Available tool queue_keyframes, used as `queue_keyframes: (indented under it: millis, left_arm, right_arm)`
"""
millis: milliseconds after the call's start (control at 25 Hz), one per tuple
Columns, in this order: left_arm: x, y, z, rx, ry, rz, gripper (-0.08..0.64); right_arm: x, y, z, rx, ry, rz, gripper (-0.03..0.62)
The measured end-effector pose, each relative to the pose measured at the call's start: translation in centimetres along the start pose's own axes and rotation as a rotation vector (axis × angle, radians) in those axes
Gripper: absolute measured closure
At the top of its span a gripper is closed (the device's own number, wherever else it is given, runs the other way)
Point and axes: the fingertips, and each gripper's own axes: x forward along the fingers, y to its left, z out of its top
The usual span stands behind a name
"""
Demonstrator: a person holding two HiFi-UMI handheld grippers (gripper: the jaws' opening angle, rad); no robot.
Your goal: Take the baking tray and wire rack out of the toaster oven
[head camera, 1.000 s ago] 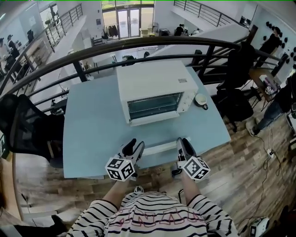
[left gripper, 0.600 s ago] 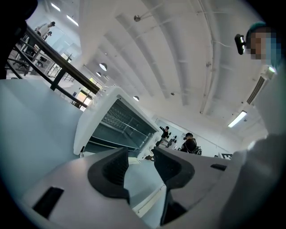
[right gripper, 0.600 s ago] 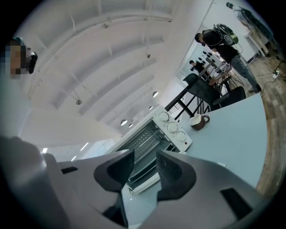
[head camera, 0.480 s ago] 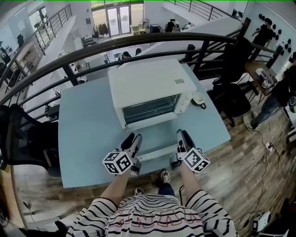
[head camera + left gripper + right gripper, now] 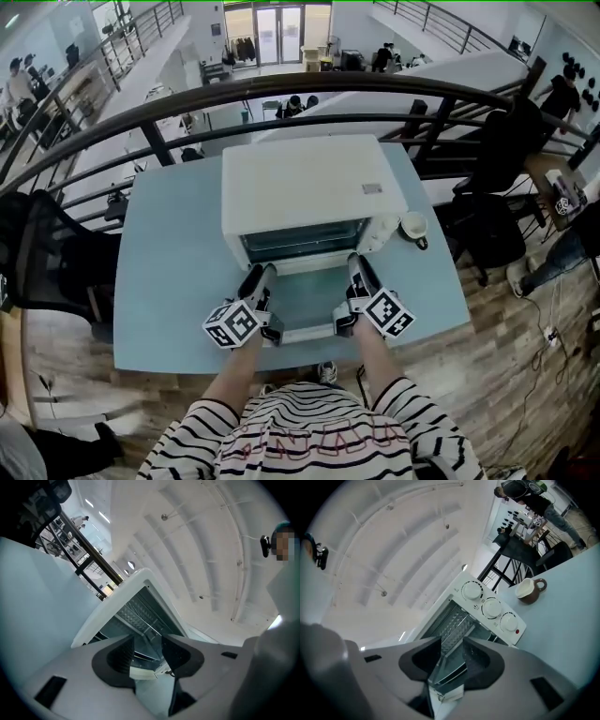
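Left gripper (image 5: 147,637): jaws partly apart, empty, door handle (image 5: 140,671) seen through the gap. Right gripper (image 5: 452,639): same, nothing pinched. Straight ahead of both, past the lowered door (image 5: 305,298): oven (image 5: 305,187) cavity holding the rack (image 5: 458,623), long axis crosswise. Tray not distinguishable. Both grippers about equally near.

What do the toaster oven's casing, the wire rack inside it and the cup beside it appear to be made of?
Toaster oven casing: probably painted sheet metal, matt white, judging by its smooth flat panels and crisp edges.
Wire rack: seemingly bare metal, since it shows as thin grey bars with a slight shine.
Cup: likely glazed ceramic, cream at the rim and brown below, with a soft gloss.
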Motion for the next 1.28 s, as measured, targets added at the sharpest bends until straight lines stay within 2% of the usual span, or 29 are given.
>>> queue_keyframes:
  millis: [280,480,720,1040,1280]
  left_arm:
    - [2.4,1.3,1.0,-0.054,-0.097,0.057,0.399]
    - [3.7,2.4,1.7,-0.108,-0.152,0.101,0.399]
    - [4.8,2.7,2.4,-0.159,-0.194,0.113,0.399]
    - [5.3,3.2,3.0,-0.202,-0.21,0.127,0.399]
    - [5.3,3.7,3.9,-0.294,-0.246,0.111,0.399]
  right_arm:
    - [5.2,-1.1,0.8,0.124,0.012,0.046,0.448]
    - [8.2,-1.8,2.0,0.232,-0.023,0.055,0.476]
    - [10.6,-2.1,3.6,0.332,-0.084,0.057,0.497]
    - [12.2,-2.9,3.6,0.383,-0.07,0.042,0.535]
    - [11.7,-2.7,3.3,0.406,-0.049,0.029,0.545]
